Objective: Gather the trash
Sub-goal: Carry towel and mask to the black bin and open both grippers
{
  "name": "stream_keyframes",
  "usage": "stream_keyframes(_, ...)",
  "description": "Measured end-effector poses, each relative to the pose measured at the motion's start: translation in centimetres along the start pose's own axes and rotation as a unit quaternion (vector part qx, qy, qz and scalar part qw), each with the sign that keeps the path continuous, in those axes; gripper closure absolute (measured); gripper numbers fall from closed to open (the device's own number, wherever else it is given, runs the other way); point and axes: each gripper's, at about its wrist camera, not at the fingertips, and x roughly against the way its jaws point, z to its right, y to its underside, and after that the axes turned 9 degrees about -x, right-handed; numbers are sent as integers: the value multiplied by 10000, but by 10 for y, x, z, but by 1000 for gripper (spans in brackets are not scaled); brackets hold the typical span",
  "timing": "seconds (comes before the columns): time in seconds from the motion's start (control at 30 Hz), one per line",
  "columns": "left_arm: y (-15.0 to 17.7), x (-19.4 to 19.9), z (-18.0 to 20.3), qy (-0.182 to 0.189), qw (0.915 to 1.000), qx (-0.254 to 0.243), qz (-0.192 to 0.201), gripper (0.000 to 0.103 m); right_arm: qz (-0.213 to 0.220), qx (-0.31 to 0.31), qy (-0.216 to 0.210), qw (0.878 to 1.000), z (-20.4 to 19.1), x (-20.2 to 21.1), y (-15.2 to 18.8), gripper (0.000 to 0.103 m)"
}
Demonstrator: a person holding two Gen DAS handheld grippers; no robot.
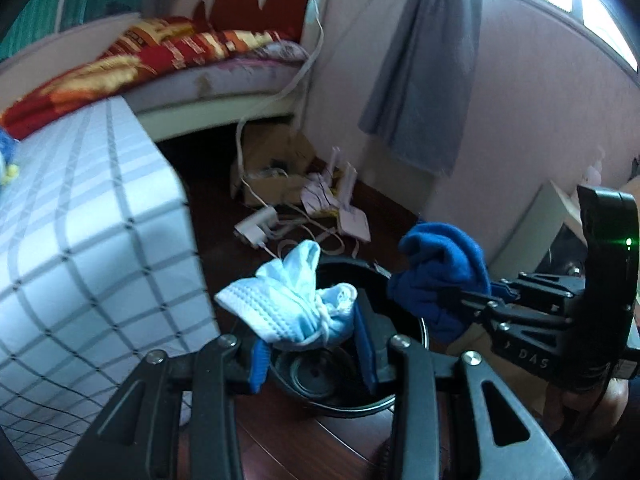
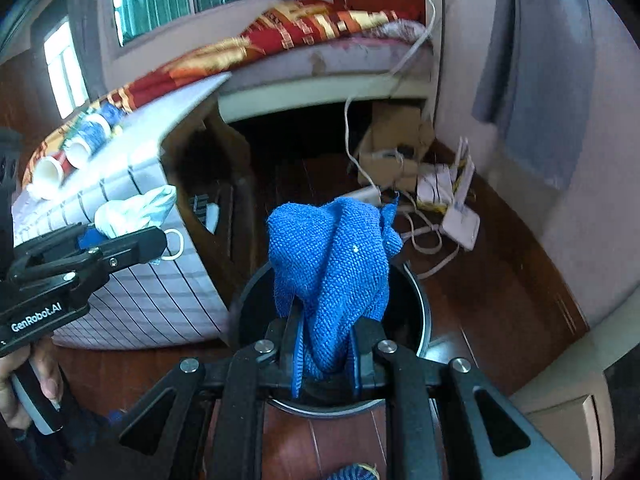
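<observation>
My left gripper (image 1: 316, 344) is clamped on a crumpled pale-blue face mask (image 1: 296, 304), its blue pads pressed against the bundle from both sides. My right gripper (image 2: 324, 344) is clamped on a bunched blue cloth (image 2: 332, 256), which stands up out of the narrow jaws and flops over at the top. Each tool shows in the other's view: the right gripper (image 1: 452, 296) with the cloth (image 1: 440, 268) reaches in from the right of the left view, and the left gripper (image 2: 132, 240) with the mask (image 2: 136, 212) reaches in from the left of the right view, my hand (image 2: 28, 392) wrapped round its handle.

Directly beneath both loads sits a round black bin (image 1: 340, 400) on the dark wooden floor (image 2: 500, 304). Its rim (image 2: 420, 300) rings the cloth in the right view, and its dark inside shows below the mask in the left view. Both pieces hang above the bin's mouth, not yet inside it.

Just left of the bin stands a table draped in a white checked cloth (image 1: 88, 248); paper cups (image 2: 80, 148) lie on top of it. Beyond the bin, on the floor, a white power strip (image 1: 256, 226), tangled cables and white routers (image 2: 460, 208) lie near a cardboard box (image 2: 392, 140). Behind them is a bed (image 1: 208, 80) with a red-and-gold blanket (image 2: 304, 28), and a grey-blue curtain (image 1: 432, 64) hangs against the pink wall.
</observation>
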Motion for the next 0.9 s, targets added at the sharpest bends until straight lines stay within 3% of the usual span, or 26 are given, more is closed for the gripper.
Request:
stream_keyframes(0.23,4,-45,12,217,9987,-78,-464,64,-294,124,-146,9994,16,-32,3,84)
stream_keyframes(0.3,4,-55,13,315,9980,-42,-555,56,-365,131,-215,9990,21,-44,1,83)
stream_keyframes(0.33,4,-58,10,261,9983,-16,-518,43,-383,161,-213,9989,21,-49,1,79)
stream_keyframes(0.37,3,-62,7,141,9986,31,-507,23,-418,226,-183,9987,22,-57,2,71)
stream_keyframes(0.4,3,-64,4,30,9986,121,-507,14,-495,286,-52,9983,24,-67,4,38)
stream_keyframes(0.43,5,-65,-1,-91,9983,259,-509,6,-595,280,70,9978,28,-76,6,12)
stream_keyframes(0.63,14,-70,-8,-427,9954,316,-794,0,-808,-201,299,9961,53,-90,13,10)
stream_keyframes(0.67,16,-69,-8,-477,9951,300,-808,0,-818,-201,354,9958,54,-90,13,10)
stream_keyframes(0.73,19,-69,-8,-523,9949,301,-806,0,-811,-224,384,9957,53,-88,13,0)
stream_keyframes(0.9,18,-69,-4,-558,9950,222,-799,0,-720,-144,517,9960,49,-83,14,0)
